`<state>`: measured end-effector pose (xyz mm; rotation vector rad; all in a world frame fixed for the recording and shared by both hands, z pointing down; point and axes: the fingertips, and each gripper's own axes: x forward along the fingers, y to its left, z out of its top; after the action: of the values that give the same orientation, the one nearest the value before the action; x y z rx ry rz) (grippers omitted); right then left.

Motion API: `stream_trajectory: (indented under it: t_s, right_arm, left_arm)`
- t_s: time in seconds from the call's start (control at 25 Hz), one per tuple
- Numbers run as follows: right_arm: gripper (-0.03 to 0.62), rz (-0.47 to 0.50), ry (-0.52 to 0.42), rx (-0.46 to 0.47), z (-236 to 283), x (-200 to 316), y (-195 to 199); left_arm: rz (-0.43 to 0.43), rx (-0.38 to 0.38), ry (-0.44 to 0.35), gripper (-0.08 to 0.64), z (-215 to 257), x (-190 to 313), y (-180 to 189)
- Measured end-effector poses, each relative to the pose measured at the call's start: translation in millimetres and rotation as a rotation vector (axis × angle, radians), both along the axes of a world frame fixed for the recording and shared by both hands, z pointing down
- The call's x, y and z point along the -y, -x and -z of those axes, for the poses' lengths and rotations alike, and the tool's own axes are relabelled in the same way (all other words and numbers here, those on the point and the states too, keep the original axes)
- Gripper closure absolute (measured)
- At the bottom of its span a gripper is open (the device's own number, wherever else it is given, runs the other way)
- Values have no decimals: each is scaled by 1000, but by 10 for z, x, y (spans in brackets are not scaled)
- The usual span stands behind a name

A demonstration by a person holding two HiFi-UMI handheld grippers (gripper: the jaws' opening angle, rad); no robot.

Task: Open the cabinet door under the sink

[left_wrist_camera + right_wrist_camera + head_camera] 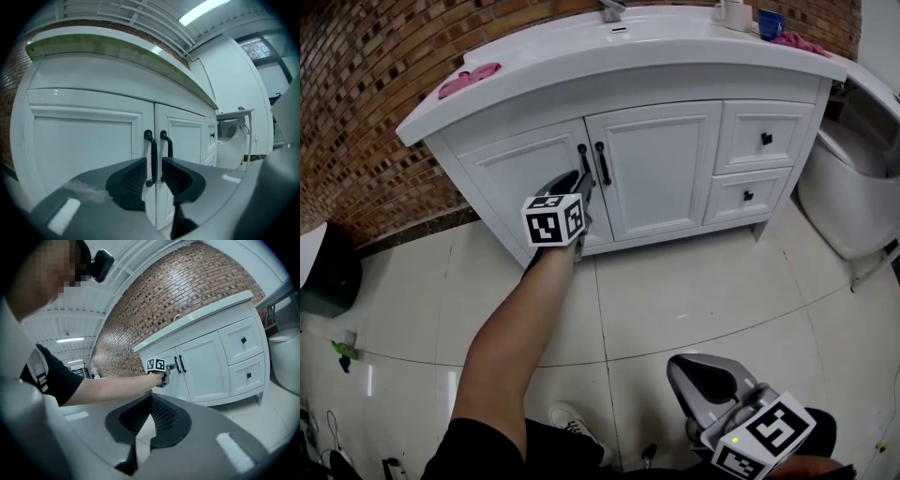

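Brick wall (356, 94); faucet (614, 9) (cropped) above cabinet (661, 169)

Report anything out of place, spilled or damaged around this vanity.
Nothing damaged or spilled; doors and drawers sit shut and square. Only loose bits: a pink cloth at the counter's left end, a second cloth by the blue cup at its right end, and a small green thing on the floor, far left.

Bright, even light — fisheye-warped, vignetted edges
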<state>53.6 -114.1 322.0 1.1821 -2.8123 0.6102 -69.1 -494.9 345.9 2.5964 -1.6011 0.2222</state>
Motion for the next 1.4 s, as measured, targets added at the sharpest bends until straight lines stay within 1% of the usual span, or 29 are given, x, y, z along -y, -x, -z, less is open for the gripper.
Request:
stream_trajectory:
  t_s: [0.12, 0.28, 0.4, 0.52, 0.64, 0.68, 0.76, 0.92, 1.04, 1.4]
  right_arm:
    - [584, -6, 14, 6, -11, 52, -31]
    - [584, -10, 31, 13, -36, 114, -48]
    - [584, -12, 38, 16, -53, 150, -54]
    - [584, -16, 50, 15, -75, 178, -66]
    - [584, -17, 59, 14, -97, 192, -73]
    - [584, -15, 59, 15, -95, 190, -68]
    - [584, -12, 55, 16, -81, 179, -51]
    - [584, -7, 45, 12, -62, 160, -25]
    - [584, -12, 59, 10, -85, 145, -21]
    - [584, 2, 47, -6, -81, 77, 68]
  left_arm:
    - [1, -15, 3, 449, 3, 106, -26]
    - [-6, -15, 4, 449, 14, 204, -94]
    - [-5, -5, -1, 450, 31, 262, -119]
    - [3, 16, -3, 474, 37, 293, -103]
    - [-7, 22, 5, 477, 32, 284, -116]
    - [-11, 18, 10, 508, 33, 273, -130]
    - [-13, 2, 17, 512, 32, 242, -141]
    - [-15, -3, 11, 514, 25, 169, -131]
    - [-16, -9, 15, 515, 21, 93, -131]
    - [-53, -23, 0, 517, 12, -297, -88]
